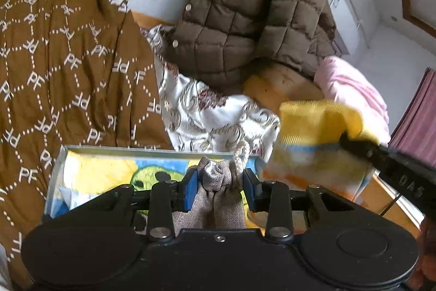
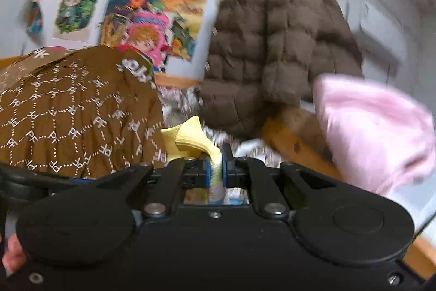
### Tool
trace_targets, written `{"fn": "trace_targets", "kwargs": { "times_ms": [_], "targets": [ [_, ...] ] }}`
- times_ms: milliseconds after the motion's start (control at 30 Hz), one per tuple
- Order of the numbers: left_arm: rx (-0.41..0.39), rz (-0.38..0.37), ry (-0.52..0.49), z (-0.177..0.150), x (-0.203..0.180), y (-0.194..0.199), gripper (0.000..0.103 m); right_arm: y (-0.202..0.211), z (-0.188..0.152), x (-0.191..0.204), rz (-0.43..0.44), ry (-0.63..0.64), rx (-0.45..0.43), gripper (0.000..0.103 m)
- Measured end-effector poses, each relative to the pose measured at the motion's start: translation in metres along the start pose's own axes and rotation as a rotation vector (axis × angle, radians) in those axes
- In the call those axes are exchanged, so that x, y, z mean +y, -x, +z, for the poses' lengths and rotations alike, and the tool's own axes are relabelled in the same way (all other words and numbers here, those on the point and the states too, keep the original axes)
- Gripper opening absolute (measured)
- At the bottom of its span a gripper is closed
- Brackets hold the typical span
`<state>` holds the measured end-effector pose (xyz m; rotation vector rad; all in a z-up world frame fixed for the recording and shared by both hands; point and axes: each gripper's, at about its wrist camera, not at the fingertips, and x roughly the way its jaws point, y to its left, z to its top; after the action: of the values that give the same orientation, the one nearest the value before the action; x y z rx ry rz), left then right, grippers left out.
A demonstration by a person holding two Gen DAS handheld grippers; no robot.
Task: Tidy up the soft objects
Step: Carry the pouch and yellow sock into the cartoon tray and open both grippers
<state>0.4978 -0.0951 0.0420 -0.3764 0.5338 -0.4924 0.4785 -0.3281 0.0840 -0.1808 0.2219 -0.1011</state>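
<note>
**Grey cloth and yellow knit, one piece in each gripper**

Grey woven fabric fills the gap of our left gripper (image 1: 220, 182): its blue pads pinch the gathered neck of a small drawstring pouch (image 1: 218, 198), the cord looping up at twelve o'clock of the jaws. We judge the neck is the chosen hold because it is the narrowest, firmest part of a limp bag. The jaws stand at a middling width, stopped by the bunched cloth.

Our right gripper (image 2: 216, 168) is clamped nearly flat on a yellow sock (image 2: 190, 138), whose free end flops towards ten o'clock. Thin knit lets the jaws come almost together. In the left wrist view the same sock (image 1: 321, 122) hangs at three o'clock, blurred.

Beneath the pouch lies a shallow tray (image 1: 62, 154) with a bright cartoon lining, which we take for the place where small soft things go. Beyond it, at ten o'clock, spreads a brown patterned garment (image 1: 68, 67); a quilted brown jacket (image 1: 259, 4) hangs at twelve, and a pink cloth (image 1: 351, 89) sits at two.
</note>
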Motion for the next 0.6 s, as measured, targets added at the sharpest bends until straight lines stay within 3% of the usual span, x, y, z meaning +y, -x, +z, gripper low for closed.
{"fn": "trace_targets", "kwargs": {
  "times_ms": [233,400,533,600],
  "targets": [
    [0.099,0.004,-0.040,-0.023,-0.013,-0.025,0.038,-0.022,-0.048,-0.026,0.037,-0.111,0.203,0.003],
    [0.150,0.046,-0.075,-0.038,-0.015,-0.037,0.038,-0.029,-0.073,-0.032,0.051,-0.159,0.297,0.004],
    [0.169,0.076,-0.096,-0.042,-0.016,-0.039,0.040,-0.029,-0.093,-0.038,0.050,-0.174,0.366,0.009],
    [0.172,0.083,-0.103,-0.042,-0.017,-0.038,0.043,-0.024,-0.103,-0.035,0.042,-0.162,0.370,0.018]
  ]
}}
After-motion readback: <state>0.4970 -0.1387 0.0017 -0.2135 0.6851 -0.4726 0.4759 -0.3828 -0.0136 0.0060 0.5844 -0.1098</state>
